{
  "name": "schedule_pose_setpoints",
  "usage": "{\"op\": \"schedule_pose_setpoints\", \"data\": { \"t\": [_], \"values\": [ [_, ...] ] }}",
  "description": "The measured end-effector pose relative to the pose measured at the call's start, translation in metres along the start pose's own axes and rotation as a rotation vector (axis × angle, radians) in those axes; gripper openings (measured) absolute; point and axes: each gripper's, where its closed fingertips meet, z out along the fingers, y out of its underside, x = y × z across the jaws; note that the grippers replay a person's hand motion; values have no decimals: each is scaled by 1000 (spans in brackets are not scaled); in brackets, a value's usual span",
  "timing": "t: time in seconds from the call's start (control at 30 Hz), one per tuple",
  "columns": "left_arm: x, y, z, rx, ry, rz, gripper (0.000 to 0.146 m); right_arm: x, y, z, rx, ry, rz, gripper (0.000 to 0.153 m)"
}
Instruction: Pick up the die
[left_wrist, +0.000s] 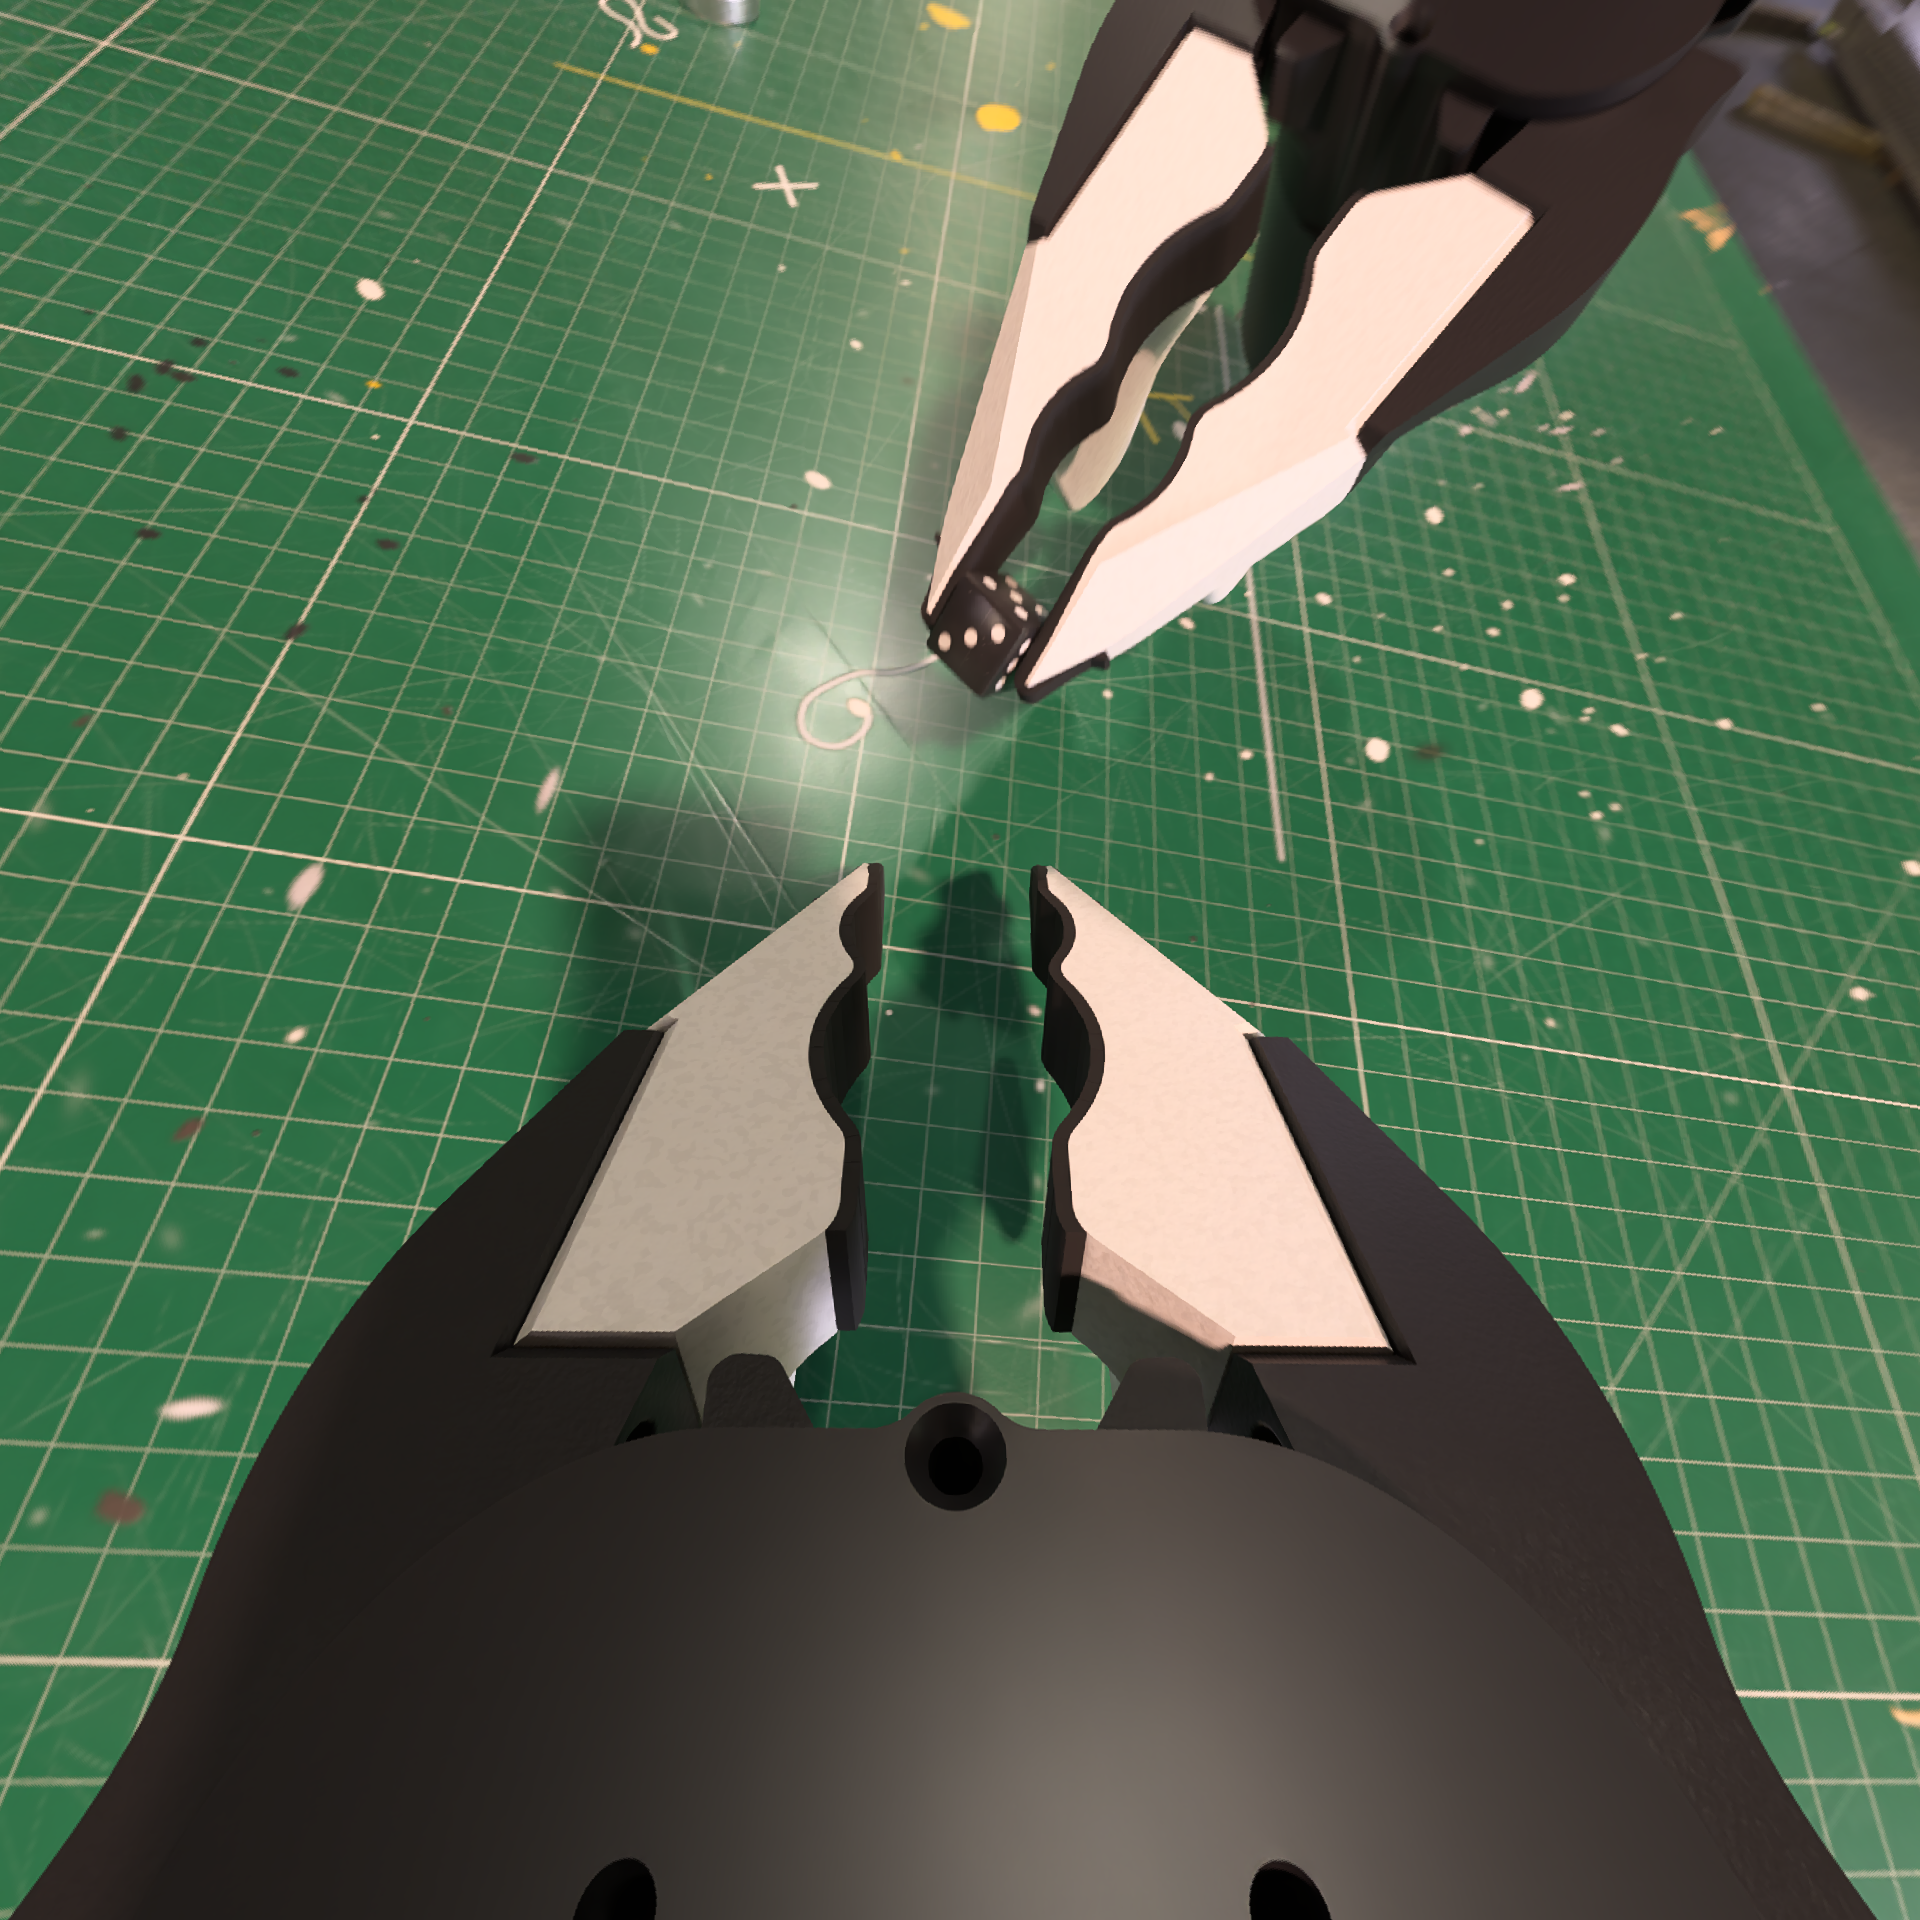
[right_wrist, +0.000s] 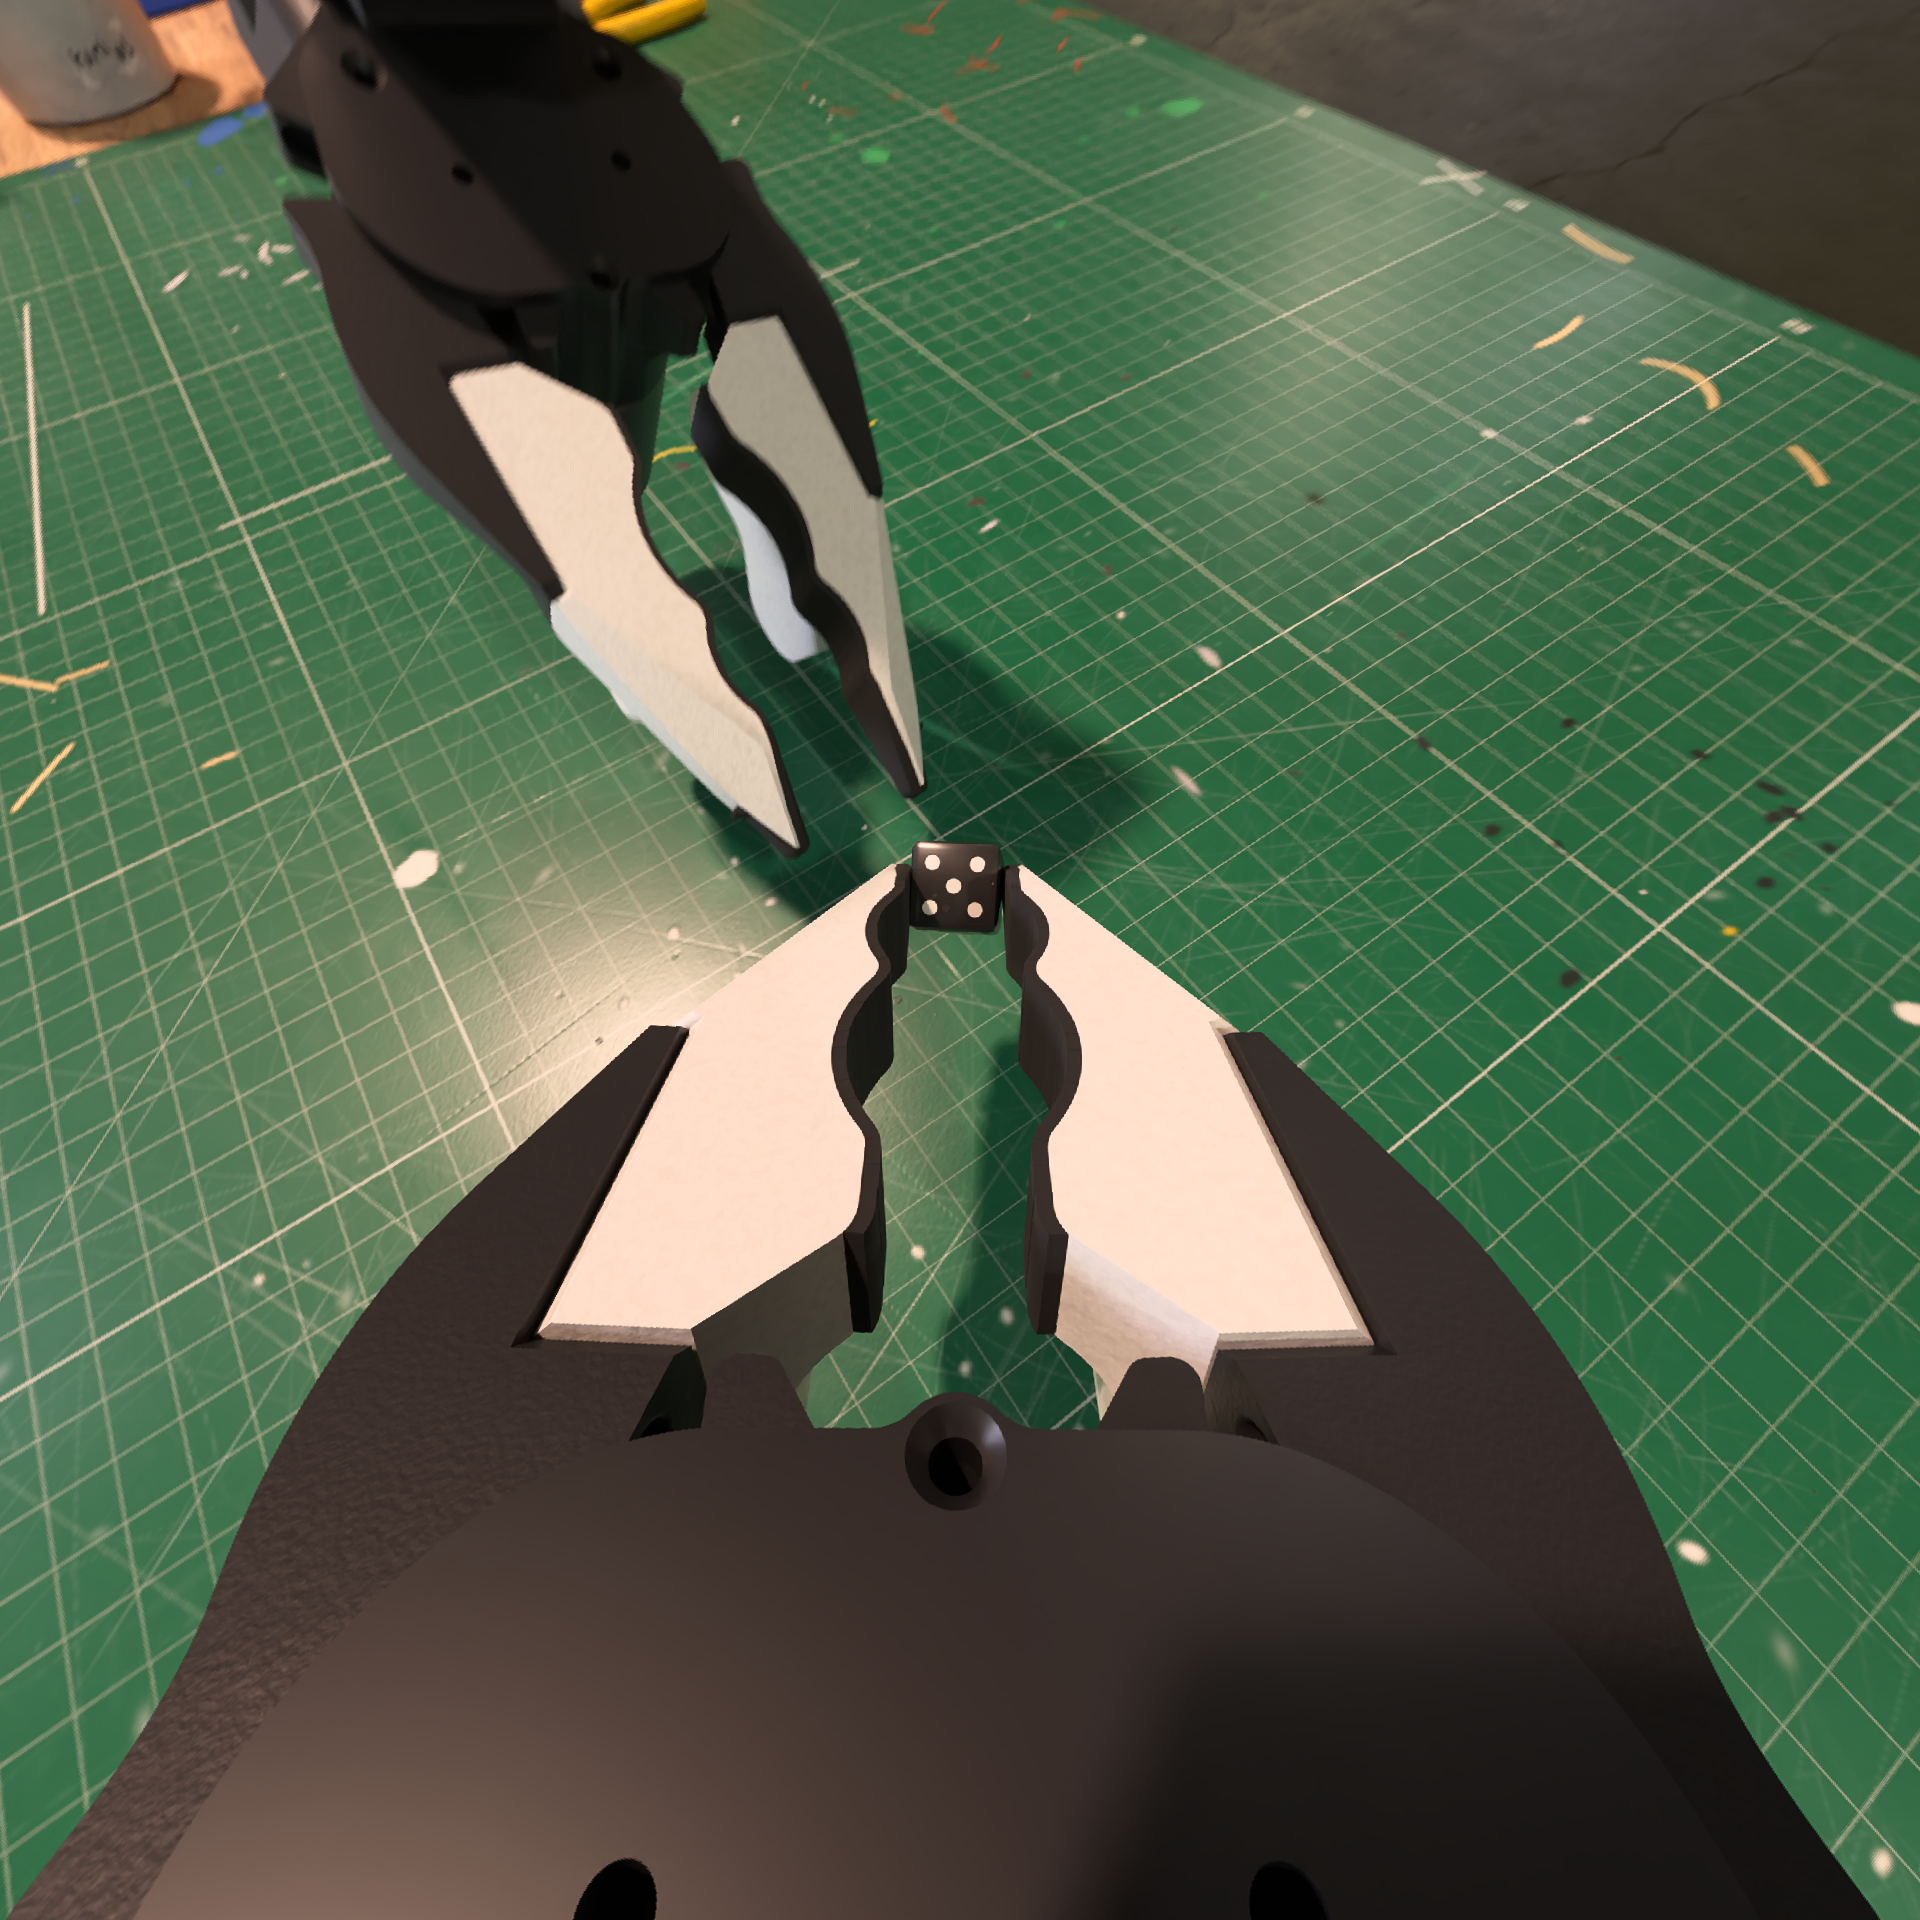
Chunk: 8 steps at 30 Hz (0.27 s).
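The die (right_wrist: 954, 885) is a small black cube with white pips. My right gripper (right_wrist: 954, 883) is shut on it at the fingertips, and it looks to be just above the green cutting mat (right_wrist: 1351, 727), though I cannot tell for sure. In the left wrist view the die (left_wrist: 985, 634) sits between the right gripper's (left_wrist: 987, 649) tips, ahead and to the right. My left gripper (left_wrist: 956, 883) is open and empty, hovering over the mat (left_wrist: 416, 727) a short way from the die. It also shows in the right wrist view (right_wrist: 857, 816), just beyond the die.
The mat is speckled with paint spots and scratch marks. A grey metal cylinder (left_wrist: 717, 8) stands at the far edge. A white cup (right_wrist: 88, 62) stands on a wooden surface at the top left, with yellow objects (right_wrist: 644, 16) nearby. The mat's right edge (right_wrist: 1662, 239) borders a dark floor.
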Motion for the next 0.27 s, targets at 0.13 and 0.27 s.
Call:
{"op": "schedule_pose_setpoints", "data": {
  "t": [0.13, 0.27],
  "values": [
    [4, -2, -3, 19, 57, -34, 28, -6, 7, 0, -32, -54, -3, 17],
    [6, 1, -4, -7, 71, -45, 29, -9, 8, -3, -25, -96, 0, 17]
  ]
}}
